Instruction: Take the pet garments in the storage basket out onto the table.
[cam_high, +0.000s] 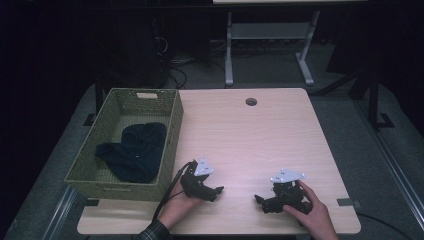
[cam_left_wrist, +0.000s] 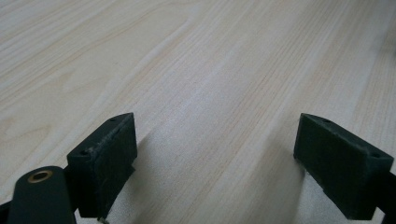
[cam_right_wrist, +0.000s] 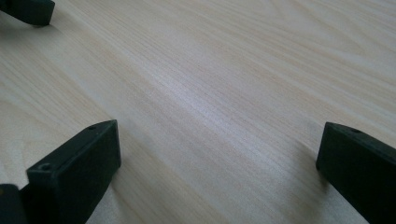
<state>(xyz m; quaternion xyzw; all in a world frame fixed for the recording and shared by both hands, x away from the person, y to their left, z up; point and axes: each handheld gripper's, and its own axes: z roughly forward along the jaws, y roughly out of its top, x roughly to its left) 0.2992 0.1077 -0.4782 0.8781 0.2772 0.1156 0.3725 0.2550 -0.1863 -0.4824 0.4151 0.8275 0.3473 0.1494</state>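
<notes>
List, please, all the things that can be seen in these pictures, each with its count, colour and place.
basket: one, green woven, on the left side of the table, near its front edge
cloth: one, dark blue, crumpled, lying inside the basket
table: one, light wood, with a round hole near the far edge
frame of a second table: one, pale grey, on the floor behind
cables: several, dark, on the floor behind the basket
left hand-held gripper: one, black with a grey plate, near the front edge beside the basket, jaws open over bare wood
right hand-held gripper: one, black with a grey plate, front right, jaws open over bare wood
</notes>
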